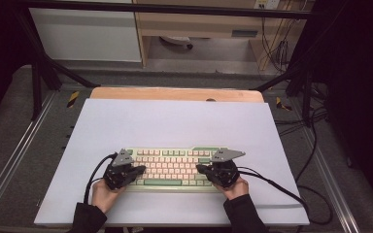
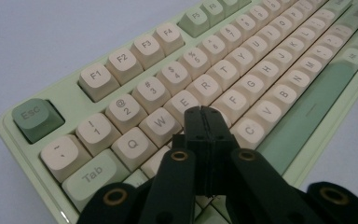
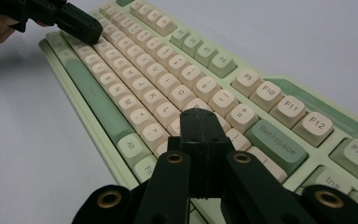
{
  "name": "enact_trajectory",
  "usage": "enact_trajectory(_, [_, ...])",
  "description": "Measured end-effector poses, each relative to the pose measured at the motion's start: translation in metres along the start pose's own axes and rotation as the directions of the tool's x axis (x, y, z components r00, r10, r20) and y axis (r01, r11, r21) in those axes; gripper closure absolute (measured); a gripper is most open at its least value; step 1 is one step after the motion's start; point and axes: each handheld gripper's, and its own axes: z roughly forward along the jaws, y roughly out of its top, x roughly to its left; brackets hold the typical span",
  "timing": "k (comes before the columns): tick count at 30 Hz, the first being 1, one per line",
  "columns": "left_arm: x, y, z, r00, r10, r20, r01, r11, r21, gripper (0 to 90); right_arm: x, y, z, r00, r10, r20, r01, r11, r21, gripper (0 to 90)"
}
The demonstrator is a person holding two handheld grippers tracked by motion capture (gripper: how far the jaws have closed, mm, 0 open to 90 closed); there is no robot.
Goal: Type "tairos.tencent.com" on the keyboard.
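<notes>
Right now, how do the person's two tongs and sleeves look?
Both tongs, left tongs and right tongs, are black, each topped by a grey three-cornered plate and trailing a black cable. Brass-coloured rings sit in the jaw links. The sleeves are black.

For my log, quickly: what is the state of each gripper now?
Left gripper: closed, holding nothing, over the keyboard.
Right gripper: closed, holding nothing.

The keyboard lies near the desk's front edge, midway between its side edges, and is the one obstacle on it. The left claw and right claw, jaws pressed together, sit over the keyboard's two ends. Bare surface runs open toward the far edge and both far corners.
</notes>
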Motion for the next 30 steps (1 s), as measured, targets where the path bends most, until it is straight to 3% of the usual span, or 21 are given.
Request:
enact_trajectory(7, [-0.003, 0.003, -0.010, 0.9999, 0.005, 0.013, -0.005, 0.9992, -0.040, 90.0, 0.001, 0.000, -0.001, 1.0000, 0.000, -0.010, 0.000, 1.000, -0.007, 90.0])
enact_trajectory(30, [0.009, -0.008, -0.030, 0.9996, -0.029, 0.002, 0.029, 0.9971, -0.070, 90.0, 0.007, 0.003, 0.004, 0.9990, 0.001, -0.044, -0.002, 1.000, -0.010, 90.0])
